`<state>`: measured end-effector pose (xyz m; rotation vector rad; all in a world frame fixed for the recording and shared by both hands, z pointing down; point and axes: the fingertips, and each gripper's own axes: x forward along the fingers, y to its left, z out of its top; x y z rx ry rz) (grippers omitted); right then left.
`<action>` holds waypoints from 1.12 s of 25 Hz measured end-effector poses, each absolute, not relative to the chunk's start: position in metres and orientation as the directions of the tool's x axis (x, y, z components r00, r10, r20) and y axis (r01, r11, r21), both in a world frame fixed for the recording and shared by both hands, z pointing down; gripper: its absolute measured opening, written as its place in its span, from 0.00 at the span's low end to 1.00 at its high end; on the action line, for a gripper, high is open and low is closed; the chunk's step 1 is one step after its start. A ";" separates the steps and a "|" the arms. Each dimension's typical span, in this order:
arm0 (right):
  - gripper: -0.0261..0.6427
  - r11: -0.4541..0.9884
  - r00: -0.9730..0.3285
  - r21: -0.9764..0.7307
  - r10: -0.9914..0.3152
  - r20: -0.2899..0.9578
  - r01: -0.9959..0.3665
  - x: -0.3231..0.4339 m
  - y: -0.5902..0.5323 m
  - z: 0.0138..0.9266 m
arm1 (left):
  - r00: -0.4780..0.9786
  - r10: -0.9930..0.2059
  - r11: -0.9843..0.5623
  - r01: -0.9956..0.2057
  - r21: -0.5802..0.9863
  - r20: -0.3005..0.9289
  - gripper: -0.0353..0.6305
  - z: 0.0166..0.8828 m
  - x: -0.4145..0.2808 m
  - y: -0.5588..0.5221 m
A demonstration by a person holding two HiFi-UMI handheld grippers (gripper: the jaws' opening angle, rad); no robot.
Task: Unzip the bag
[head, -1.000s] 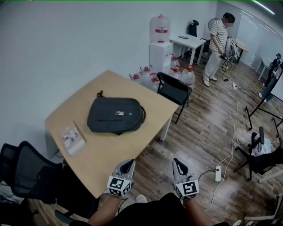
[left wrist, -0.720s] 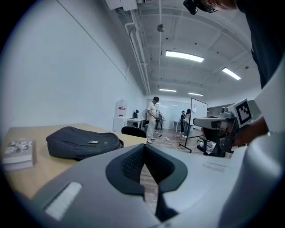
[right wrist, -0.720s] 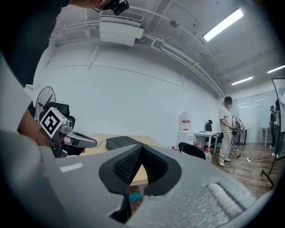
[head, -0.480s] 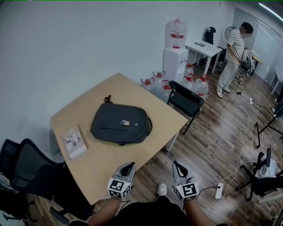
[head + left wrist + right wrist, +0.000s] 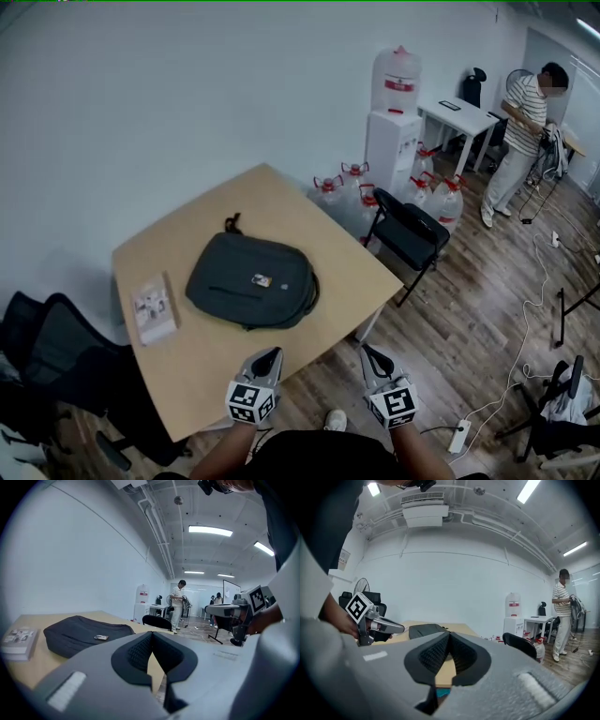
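Note:
A dark grey backpack (image 5: 251, 291) lies flat on the wooden table (image 5: 309, 220), with a small tag on its top face and its carry loop toward the wall. My left gripper (image 5: 271, 354) hangs shut and empty over the table's near edge, short of the bag. Level with it, my right gripper (image 5: 367, 352) is shut and empty over the floor just off the table's corner. The left gripper view has the backpack (image 5: 79, 632) ahead and to the left of the closed jaws. In the right gripper view the backpack (image 5: 426, 630) sits far ahead, beyond the left gripper (image 5: 370, 618).
A thin book (image 5: 154, 307) lies on the table left of the bag. A black office chair (image 5: 56, 361) stands at the left, a black folding chair (image 5: 410, 239) at the right. Water jugs (image 5: 352, 183) and a dispenser (image 5: 394, 122) stand beyond. A person (image 5: 525, 141) stands far right; a power strip (image 5: 459, 436) lies on the floor.
The head view has swung left and come closer to the table, so the bag now sits lower and nearer. Both grippers keep their place in the view and stay shut.

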<state>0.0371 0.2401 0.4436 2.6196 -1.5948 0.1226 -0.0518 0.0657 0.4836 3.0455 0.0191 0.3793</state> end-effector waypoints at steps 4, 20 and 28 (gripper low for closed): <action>0.04 -0.370 0.366 -0.018 -0.925 0.103 -0.929 0.048 0.217 0.447 | 0.966 -0.050 -0.995 -0.069 0.069 0.253 0.08 0.487 -0.047 0.061; 0.04 -0.013 0.017 0.024 -0.981 0.192 -1.000 0.037 0.072 0.470 | 0.903 -0.255 -0.943 -0.312 0.120 0.345 0.08 0.526 -0.069 -0.030; 0.04 0.112 -0.087 0.073 -0.955 0.284 -0.991 0.030 0.017 0.490 | 0.885 -0.270 -0.927 -0.345 0.145 0.379 0.08 0.556 -0.067 -0.067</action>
